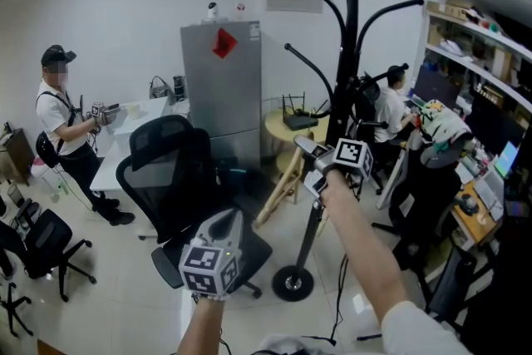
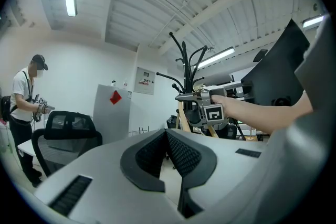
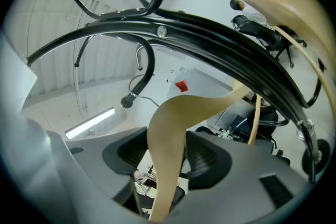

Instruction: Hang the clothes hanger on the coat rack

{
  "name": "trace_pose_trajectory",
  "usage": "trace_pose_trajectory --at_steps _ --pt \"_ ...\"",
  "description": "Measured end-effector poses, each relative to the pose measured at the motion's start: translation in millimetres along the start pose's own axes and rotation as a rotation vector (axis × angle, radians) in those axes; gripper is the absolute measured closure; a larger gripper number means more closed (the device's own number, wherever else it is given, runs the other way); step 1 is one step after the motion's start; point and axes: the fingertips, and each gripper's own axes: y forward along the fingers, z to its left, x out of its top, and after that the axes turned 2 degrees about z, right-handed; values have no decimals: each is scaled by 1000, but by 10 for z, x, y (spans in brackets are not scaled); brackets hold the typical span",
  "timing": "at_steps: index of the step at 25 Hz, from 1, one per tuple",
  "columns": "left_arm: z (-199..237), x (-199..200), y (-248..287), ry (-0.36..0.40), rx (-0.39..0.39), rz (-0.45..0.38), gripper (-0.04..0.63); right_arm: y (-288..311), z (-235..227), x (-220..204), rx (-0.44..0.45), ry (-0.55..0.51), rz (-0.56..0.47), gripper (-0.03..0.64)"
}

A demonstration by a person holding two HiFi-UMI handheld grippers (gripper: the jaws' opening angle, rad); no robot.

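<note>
Right now the right gripper is clamped on the clothes hanger – its dark ribbed pads stand wide apart with one broad arm of the hanger filling the gap between them. That arm rises out of the jaws, bends at the neck and runs on toward the upper right, where the other shoulder shows as a rounded end. The hanger is pale tan wood, smooth and curved, with a thin straight bar of the same colour below it and a slim silvery wire hook at the top of the view. Just behind it sweep the long arms of the coat rack – glossy black tubes, bent in arcs and tipped with small knobs. The hook lies close to one curled arm; whether it touches cannot be told. From the head view the rack stands on a round black base on the pale tiled floor, the right gripper held level against its pole. The left gripper sits lower and nearer, its pads closed together on nothing, pointing over a black mesh office chair
</note>
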Motion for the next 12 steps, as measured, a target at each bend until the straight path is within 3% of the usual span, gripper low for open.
trace_pose_trajectory --at_steps 8,12 --pt "3 2 34 -1 -9 10 601 7 -120 -11 8 62 -10 365" --pt "-4 -16 17 -4 -14 13 601 -14 -139 8 -18 37 -33 362"
